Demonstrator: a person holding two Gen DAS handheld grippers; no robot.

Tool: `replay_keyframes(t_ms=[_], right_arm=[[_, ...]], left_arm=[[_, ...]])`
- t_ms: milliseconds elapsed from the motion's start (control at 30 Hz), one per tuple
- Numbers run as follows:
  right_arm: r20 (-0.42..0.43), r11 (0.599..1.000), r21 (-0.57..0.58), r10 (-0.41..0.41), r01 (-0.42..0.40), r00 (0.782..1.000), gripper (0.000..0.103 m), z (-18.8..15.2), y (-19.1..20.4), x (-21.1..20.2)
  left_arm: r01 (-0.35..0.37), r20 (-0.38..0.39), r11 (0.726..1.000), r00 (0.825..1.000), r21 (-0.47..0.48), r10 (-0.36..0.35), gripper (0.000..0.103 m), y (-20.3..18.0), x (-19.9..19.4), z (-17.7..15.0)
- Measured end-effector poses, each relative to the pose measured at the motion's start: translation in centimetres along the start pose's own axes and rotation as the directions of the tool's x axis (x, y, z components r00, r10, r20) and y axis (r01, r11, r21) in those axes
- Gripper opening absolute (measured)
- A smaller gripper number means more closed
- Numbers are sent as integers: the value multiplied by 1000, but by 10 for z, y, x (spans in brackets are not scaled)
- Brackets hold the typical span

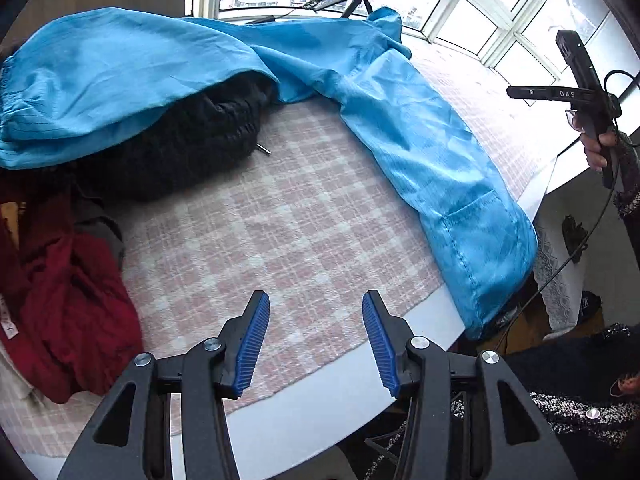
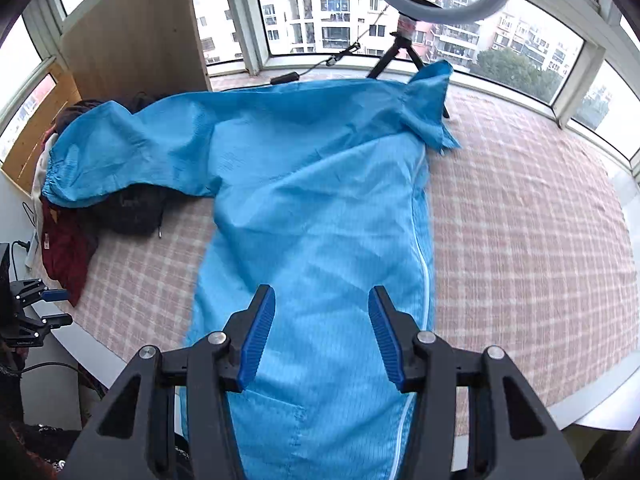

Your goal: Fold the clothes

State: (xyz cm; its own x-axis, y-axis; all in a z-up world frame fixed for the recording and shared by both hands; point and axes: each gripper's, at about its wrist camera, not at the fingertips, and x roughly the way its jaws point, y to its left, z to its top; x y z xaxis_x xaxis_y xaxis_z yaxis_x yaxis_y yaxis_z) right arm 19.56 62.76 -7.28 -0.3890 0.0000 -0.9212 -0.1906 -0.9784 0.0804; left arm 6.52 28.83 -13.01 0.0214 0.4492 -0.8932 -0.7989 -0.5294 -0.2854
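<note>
My left claw (image 1: 316,340) hangs spread and empty over bare checked cloth (image 1: 280,220) near the worktop's (image 1: 420,320) front rim. My right claw (image 2: 322,336) is spread too, gripping nothing, directly above the lower body of the blue coat (image 2: 312,200).

The coat lies lengthwise, with its collar (image 2: 430,104) toward the windows and its hem spilling over the near edge. It looks doubled along its length, the zipper (image 2: 420,240) running down the right edge, which I judge suits a lengthwise fold. One elastic-cuffed sleeve (image 2: 120,152) stretches left and drapes over a black garment (image 1: 188,140), with a dark red garment (image 1: 68,300) heaped nearer me. From the left view the coat sits off to the right and beyond that claw. I can't quite tell whether the other sleeve is tucked underneath.
</note>
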Motion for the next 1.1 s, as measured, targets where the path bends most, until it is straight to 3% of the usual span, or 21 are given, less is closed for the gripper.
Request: replay_keyframes(t_ms=[133,300,433,467,533,567,633,700,800,867,933,1000,1067,1100], right_arm=[[-79,993,108,49,-41,996,48,-55,-55,30],[-147,971,216,138,-105,979,48,-104,-108,67],[-186,984,82,174,-161,967,48,-94,-89,89],[-203,984,44,179,-174,963,48,-92,-82,94],[-229,982,-27,174,-185,958,34,-89,-70,101],[-230,980,-47,177,-192,957,0,-87,-66,102],[-210,973,-69,200,-219,957,1,-80,-64,95],[-162,980,-98,159,-176,974,1,-69,-71,80],[-94,995,-95,17,-26,995,1,-52,-102,58],[-59,991,-114,-82,75,995,6,-46,-118,46],[-81,991,-129,28,-38,996,6,-54,-102,30],[-70,975,-195,94,-106,993,29,-82,-61,15],[-64,955,-249,146,-158,987,43,-112,-19,7],[-80,946,-247,198,-212,977,44,-127,0,8]], left_arm=[[51,-76,999,996,12,-50,46,-60,52,-1],[86,-118,996,989,-39,-90,46,-104,94,3],[81,-119,994,989,-78,-90,46,-123,107,6],[80,-121,994,989,-78,-89,41,-127,107,7],[76,-126,994,988,-80,-86,17,-135,106,8],[76,-121,994,989,-78,-85,3,-140,102,10],[75,-109,995,991,-73,-82,1,-149,92,14],[92,-79,994,992,-58,-97,1,-161,77,23],[101,-37,995,994,-8,-101,2,-183,58,40],[94,-40,995,995,24,-93,4,-192,52,43],[41,-65,998,997,44,-38,10,-185,54,42],[-7,-85,999,996,50,12,22,-173,54,36],[-38,-96,999,994,36,41,23,-156,49,22],[-53,-100,998,993,26,55,22,-145,47,13]])
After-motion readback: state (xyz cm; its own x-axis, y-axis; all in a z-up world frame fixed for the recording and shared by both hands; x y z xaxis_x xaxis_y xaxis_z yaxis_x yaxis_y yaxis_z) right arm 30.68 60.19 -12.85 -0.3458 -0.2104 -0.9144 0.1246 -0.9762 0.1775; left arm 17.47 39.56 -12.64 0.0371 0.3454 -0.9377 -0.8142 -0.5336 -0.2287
